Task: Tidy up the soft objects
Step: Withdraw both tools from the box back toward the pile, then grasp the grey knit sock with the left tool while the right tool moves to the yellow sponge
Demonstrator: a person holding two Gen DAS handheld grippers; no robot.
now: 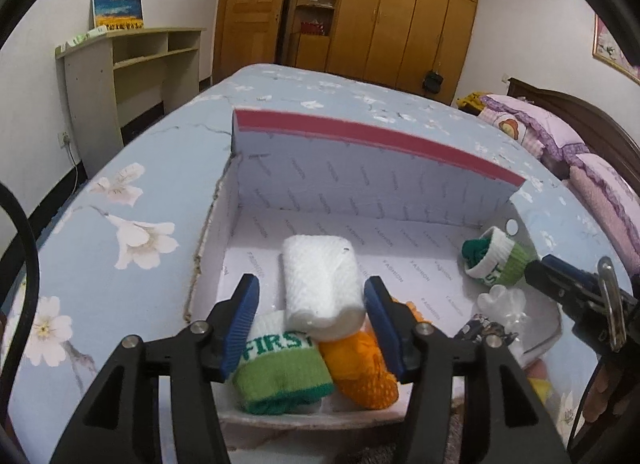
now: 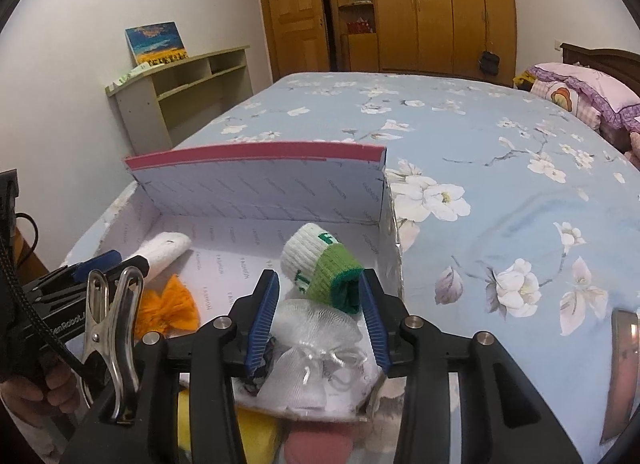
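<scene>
While both grippers gape empty over the box (image 1: 400, 168), left (image 1: 312, 328) straddles a white roll (image 1: 320, 284), right (image 2: 320, 312) a green sock (image 2: 324, 264).

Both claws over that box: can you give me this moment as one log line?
left claw open over white sock roll | right claw open near green sock roll | box open on bed

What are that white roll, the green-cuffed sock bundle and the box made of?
White roll: looks like soft knitted or waffle-weave cloth, matte, with a textured surface. Sock bundle: ribbed knit yarn, fuzzy. Box: seemingly cardboard with printed paper lining; its left edge looks frayed.
</scene>
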